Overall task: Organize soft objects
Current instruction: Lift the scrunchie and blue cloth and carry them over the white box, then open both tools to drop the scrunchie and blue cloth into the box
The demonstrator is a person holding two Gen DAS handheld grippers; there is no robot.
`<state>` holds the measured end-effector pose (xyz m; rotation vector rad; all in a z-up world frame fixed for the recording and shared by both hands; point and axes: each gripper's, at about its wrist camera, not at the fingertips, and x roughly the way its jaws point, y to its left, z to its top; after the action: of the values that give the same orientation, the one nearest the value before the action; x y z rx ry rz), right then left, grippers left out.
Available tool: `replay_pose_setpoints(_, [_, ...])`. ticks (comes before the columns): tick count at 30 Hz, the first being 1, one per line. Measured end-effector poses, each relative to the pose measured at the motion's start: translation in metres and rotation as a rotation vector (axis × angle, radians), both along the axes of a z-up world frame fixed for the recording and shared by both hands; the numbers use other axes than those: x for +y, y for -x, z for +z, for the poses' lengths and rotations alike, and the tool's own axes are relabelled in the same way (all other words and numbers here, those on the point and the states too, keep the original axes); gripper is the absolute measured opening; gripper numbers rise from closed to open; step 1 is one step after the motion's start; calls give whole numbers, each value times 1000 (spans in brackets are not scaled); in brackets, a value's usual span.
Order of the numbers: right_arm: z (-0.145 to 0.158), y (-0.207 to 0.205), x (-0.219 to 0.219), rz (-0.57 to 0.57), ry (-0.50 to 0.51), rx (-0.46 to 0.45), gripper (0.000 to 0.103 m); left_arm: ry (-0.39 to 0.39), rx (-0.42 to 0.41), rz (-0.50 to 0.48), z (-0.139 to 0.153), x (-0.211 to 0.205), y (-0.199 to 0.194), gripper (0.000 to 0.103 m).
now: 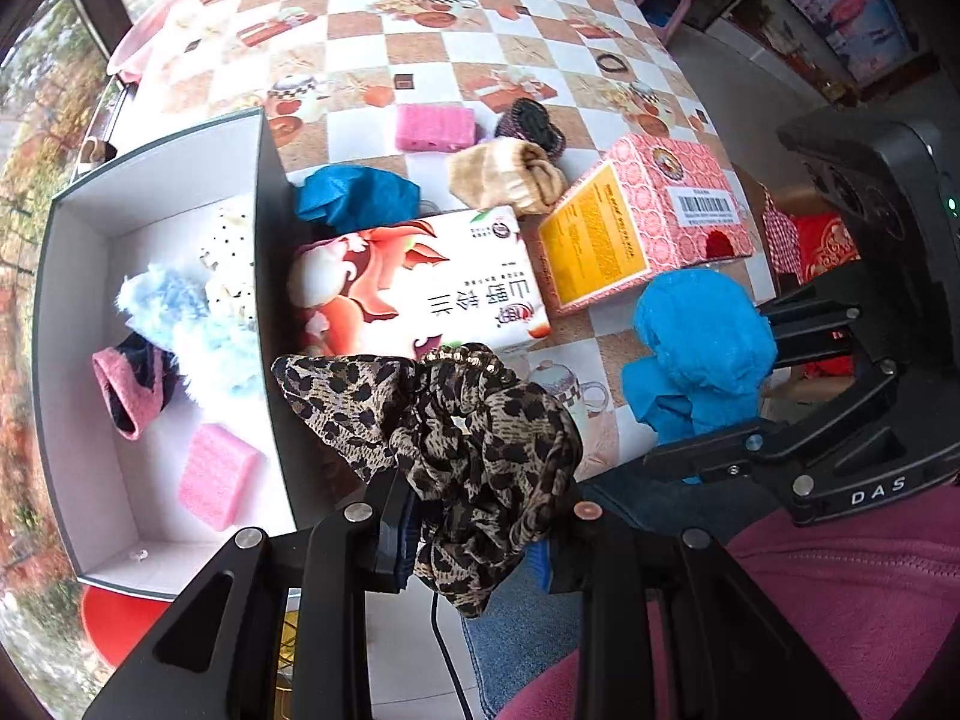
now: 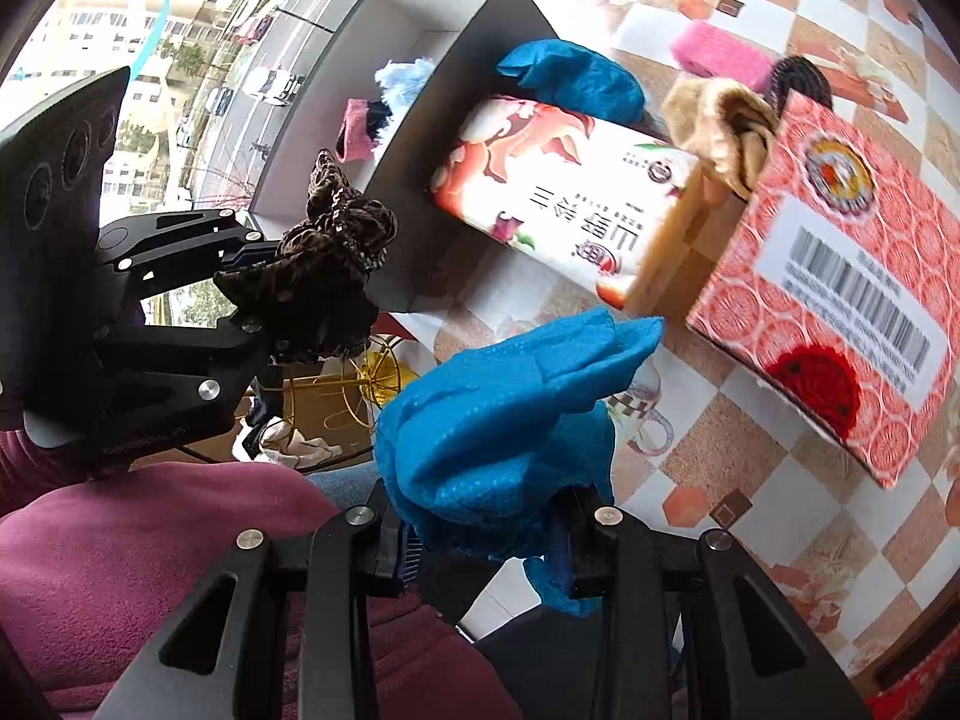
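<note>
My left gripper point(image 1: 474, 546) is shut on a leopard-print scrunchie point(image 1: 474, 438), held near the table's front edge beside the open grey box point(image 1: 264, 192). It also shows in the right wrist view point(image 2: 270, 312) with the scrunchie point(image 2: 330, 252). My right gripper point(image 2: 486, 546) is shut on a blue cloth point(image 2: 498, 414); it shows in the left wrist view too point(image 1: 708, 420), with the cloth point(image 1: 702, 348). The box holds a pink sponge point(image 1: 216, 474), a light blue fluffy item point(image 1: 180, 324) and a pink sock point(image 1: 132, 390).
On the checkered table point(image 1: 480, 18) lie a second blue cloth point(image 1: 354, 195), a pink sponge point(image 1: 435, 127), a beige sock point(image 1: 510, 174), a dark scrunchie point(image 1: 531, 123), a white-orange carton point(image 1: 420, 288) and a pink patterned carton point(image 1: 648, 216).
</note>
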<state>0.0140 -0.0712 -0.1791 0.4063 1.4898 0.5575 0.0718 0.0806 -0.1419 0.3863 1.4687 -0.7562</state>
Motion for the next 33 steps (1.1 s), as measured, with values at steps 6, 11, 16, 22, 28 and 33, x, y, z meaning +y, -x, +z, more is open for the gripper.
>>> replay_pose_setpoints(6, [16, -32, 25, 55, 8, -32, 35, 0, -21, 126, 5, 34, -23, 31])
replay_pose_setpoints(11, [33, -62, 47, 73, 11, -72, 35, 6, -45, 195, 6, 57, -39, 31])
replay_pose_setpoints(16, [44, -86, 75, 128, 37, -100, 35, 19, -92, 287, 12, 84, -63, 31])
replay_pose_setpoints(22, [48, -110, 91, 143, 63, -98, 35, -15, -165, 378, 15, 112, -90, 31])
replay_pose_setpoints(28, [60, -139, 108, 142, 76, -114, 35, -26, -171, 462, 7, 132, -112, 31])
replay_pose_setpoints(33, [68, -164, 126, 148, 122, -138, 35, -32, -176, 516, -1, 140, -128, 31])
